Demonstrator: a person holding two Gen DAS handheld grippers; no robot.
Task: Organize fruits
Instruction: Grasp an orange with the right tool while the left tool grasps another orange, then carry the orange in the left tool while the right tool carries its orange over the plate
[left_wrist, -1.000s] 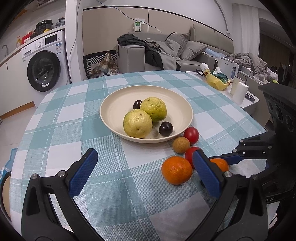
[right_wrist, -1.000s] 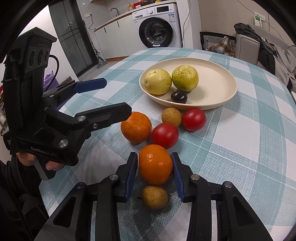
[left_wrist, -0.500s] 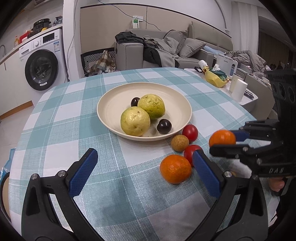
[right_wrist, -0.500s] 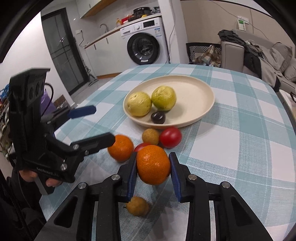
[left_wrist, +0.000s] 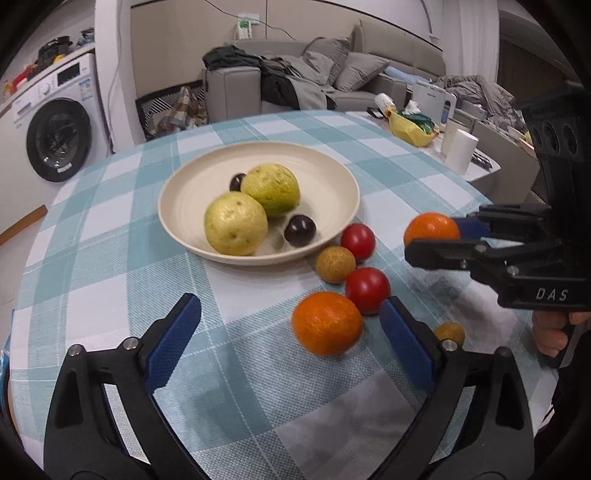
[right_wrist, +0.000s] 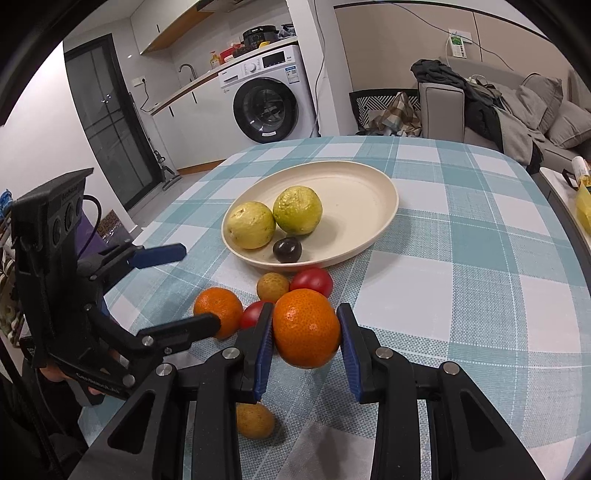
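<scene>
Right claw (right_wrist: 304, 341) gripping orange (right_wrist: 306, 328): carry level over plate (right_wrist: 369, 184) rim, release low; left claw (left_wrist: 291, 341) closing, nothing held

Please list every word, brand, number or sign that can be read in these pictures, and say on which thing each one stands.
"DAS": white letters on the black body of the right tongs, in the left wrist view.
Raised lettering on the left tongs' body and top block: too blurred to read.
Stickers and panel of the washing machine: too small to read.
Wall device with green label: unreadable.
</scene>
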